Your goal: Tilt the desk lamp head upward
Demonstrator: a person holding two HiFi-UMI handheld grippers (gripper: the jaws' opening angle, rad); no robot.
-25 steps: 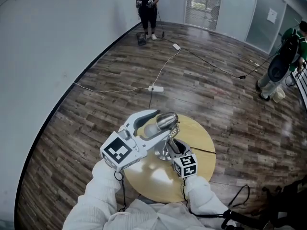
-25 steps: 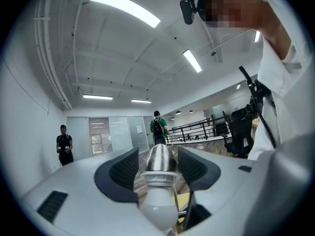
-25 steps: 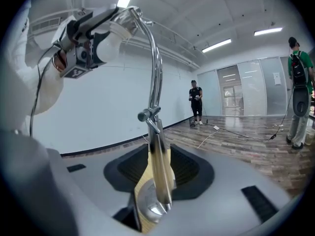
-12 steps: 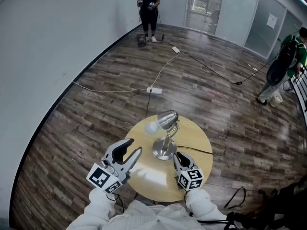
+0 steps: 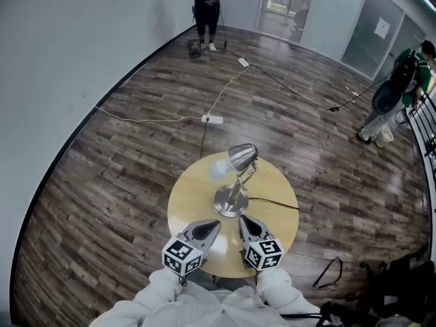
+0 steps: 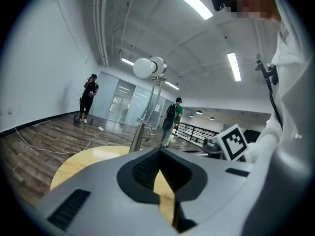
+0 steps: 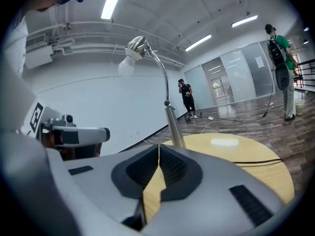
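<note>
My left hand-held gripper (image 5: 212,225) and right hand-held gripper (image 5: 243,219) have just been closing and are now pressed together on nothing, low over the tabletop (image 5: 188,197). Just ahead stands the desk lamp (image 5: 239,178), its lamp head (image 5: 243,157) above and beyond. The polished shade looks slippery, the bulb (image 5: 218,169) fragile and the joint probably stiff. I'd pinch the shade's rear and steady the base (image 5: 229,202).

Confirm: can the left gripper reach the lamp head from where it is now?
Probably yes. The left gripper sits at the near edge of the table, its jaws just closed on nothing. Nothing stands between it and the raised lamp head across the table. It would need to reopen first.
</note>
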